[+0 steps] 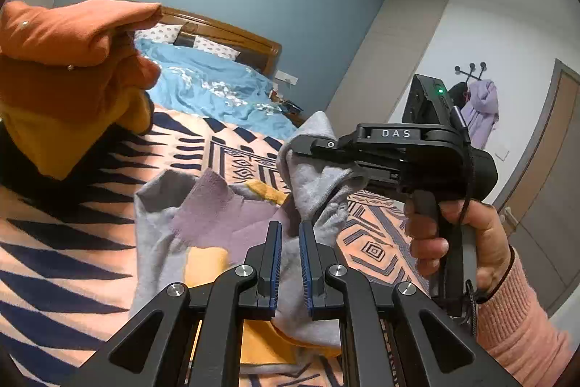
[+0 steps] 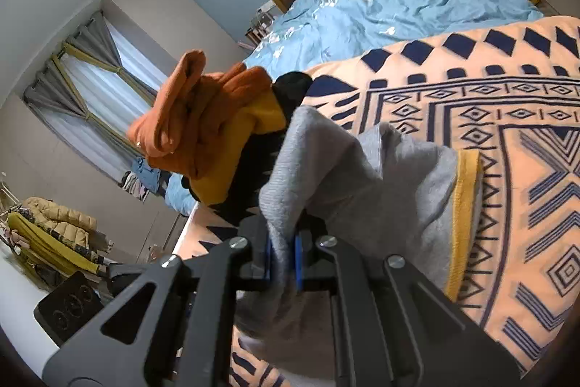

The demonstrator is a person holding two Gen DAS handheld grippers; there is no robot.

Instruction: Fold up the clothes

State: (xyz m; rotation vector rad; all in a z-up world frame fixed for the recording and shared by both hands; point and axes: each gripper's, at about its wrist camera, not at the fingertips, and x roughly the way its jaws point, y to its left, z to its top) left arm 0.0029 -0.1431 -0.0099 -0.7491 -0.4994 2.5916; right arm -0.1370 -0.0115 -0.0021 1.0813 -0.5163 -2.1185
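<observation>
My right hand-held gripper [image 2: 282, 256] pinching the grey sweatshirt [image 2: 362, 169], my left hand-held gripper [image 1: 290, 234] slightly spread above it, patterned blanket [image 2: 489, 97] beneath

The left gripper [image 1: 290, 234] is black, with two flat fingers [image 1: 274, 252] that have blue ridged pads. Round silver screws [image 1: 244, 270] sit on its black arms, which have triangle holes cut in them. The right gripper [image 1: 311, 145] is black too. It says "DAS" [image 1: 396, 133] in white letters, and a small green light [image 1: 440, 91] glows on the box on top. A thin black cord hangs by its handle. The hand [image 1: 467, 242] wears a fuzzy pink sleeve [image 1: 514, 325] and a thin dark band at the wrist.
</observation>
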